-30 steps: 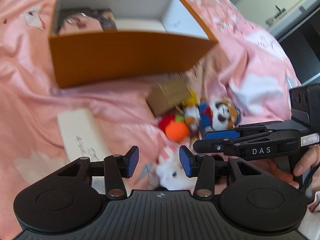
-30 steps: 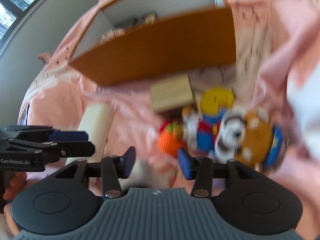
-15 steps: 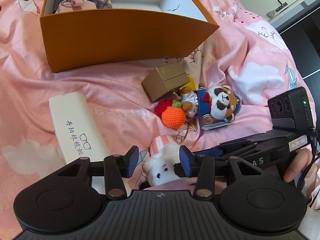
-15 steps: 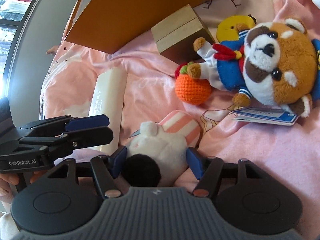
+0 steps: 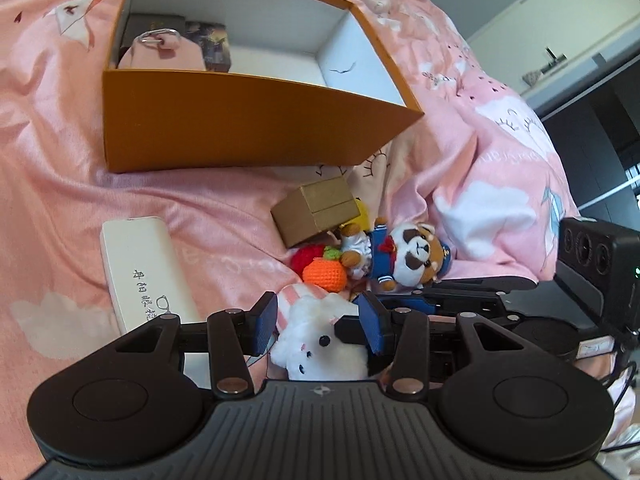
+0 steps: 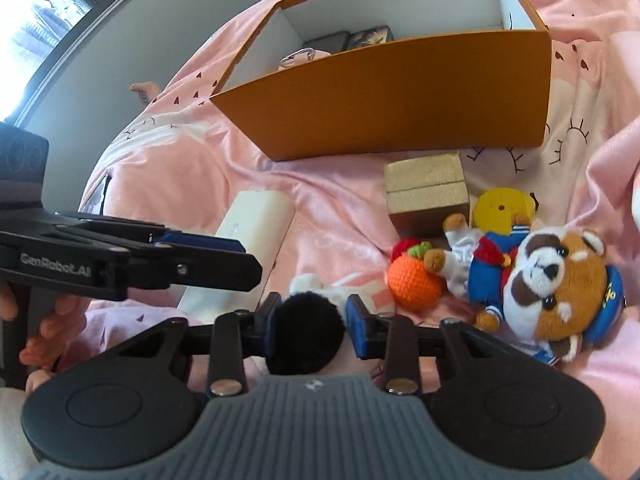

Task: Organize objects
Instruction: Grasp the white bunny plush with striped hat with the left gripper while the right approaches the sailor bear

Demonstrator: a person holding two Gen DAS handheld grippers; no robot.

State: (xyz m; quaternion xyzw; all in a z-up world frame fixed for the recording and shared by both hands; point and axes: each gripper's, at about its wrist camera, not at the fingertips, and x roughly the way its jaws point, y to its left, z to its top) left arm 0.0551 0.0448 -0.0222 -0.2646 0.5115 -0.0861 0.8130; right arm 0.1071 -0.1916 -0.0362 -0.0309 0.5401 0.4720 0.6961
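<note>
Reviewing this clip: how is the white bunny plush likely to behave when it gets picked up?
The white bunny plush looks soft, so it will probably squash. The right tool is closing on its black pom-pom, so the body may dangle. It seems light.

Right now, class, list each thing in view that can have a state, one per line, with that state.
Orange box: open, partly filled.
Gold box: closed, outside the orange box.
White case: closed, lying flat.
White plush: between the right gripper's closing fingers.
Left gripper: open, empty.
Panda plush: lying on the bedding.
</note>
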